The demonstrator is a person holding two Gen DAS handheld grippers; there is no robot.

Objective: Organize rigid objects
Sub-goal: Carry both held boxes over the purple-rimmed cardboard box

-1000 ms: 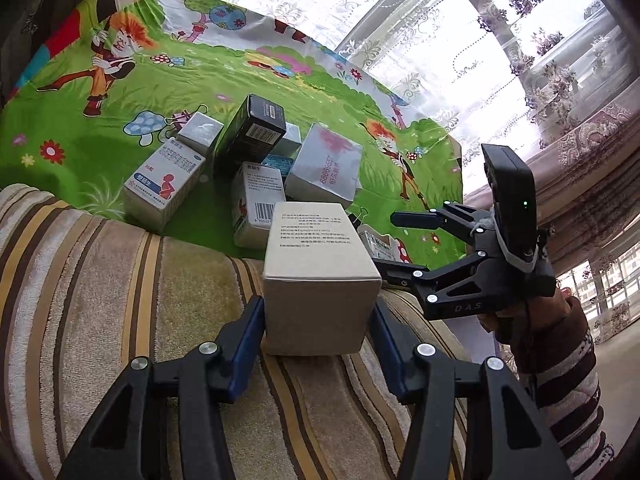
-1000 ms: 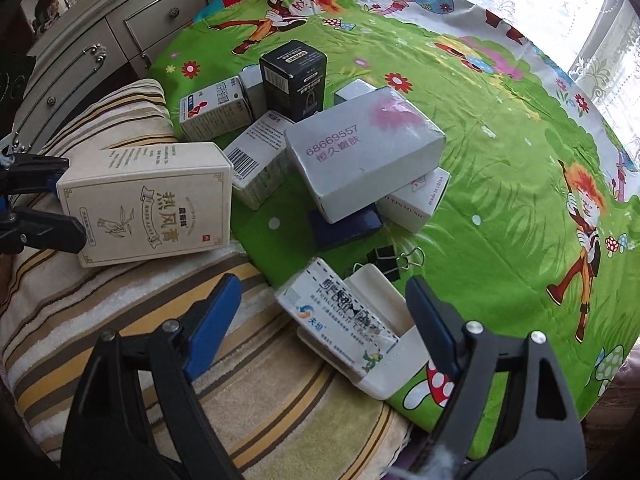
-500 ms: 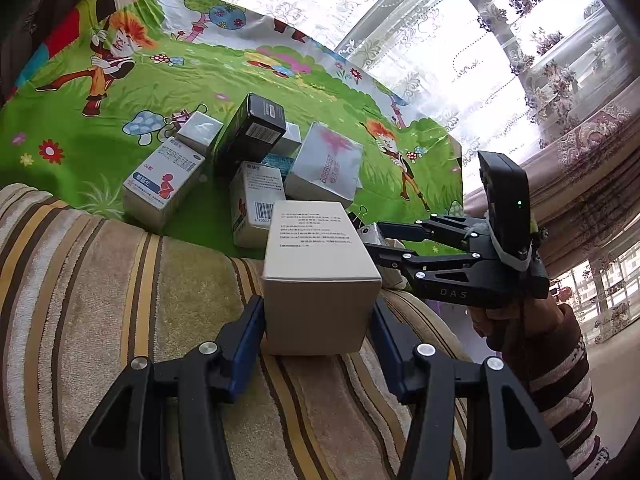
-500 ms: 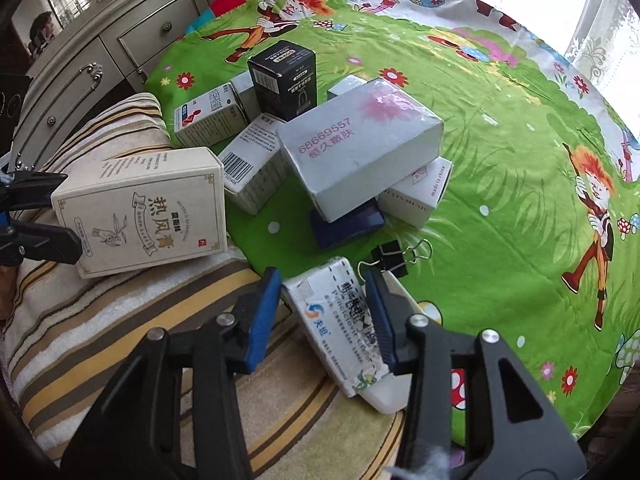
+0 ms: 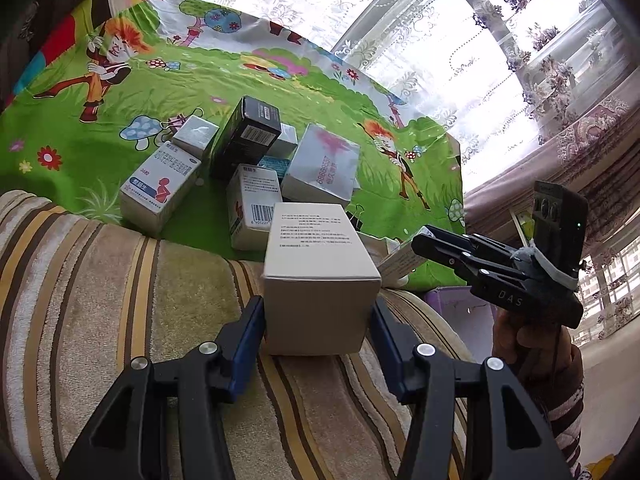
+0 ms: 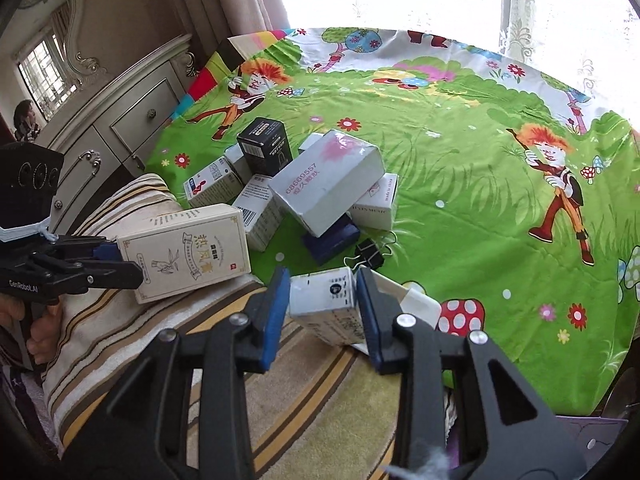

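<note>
The left tongs (image 5: 316, 322) grasp a beige box (image 5: 318, 272) on the striped towel (image 5: 120, 300); beyond them lies the box pile (image 6: 320, 184), then open green cloth (image 6: 480, 200) (unobstructed to its far edge). The right tongs (image 6: 322, 304), just closing, clench a white carton (image 6: 324, 300)

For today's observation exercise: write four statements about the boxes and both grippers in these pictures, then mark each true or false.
1. The left gripper holds a beige box that rests on the striped towel. True.
2. The right gripper is empty. False: its jaws have just been closing and grip a small white box.
3. A black binder clip lies on the green cloth. True.
4. The black box lies flat under the pile. False: it stands upright.
</note>
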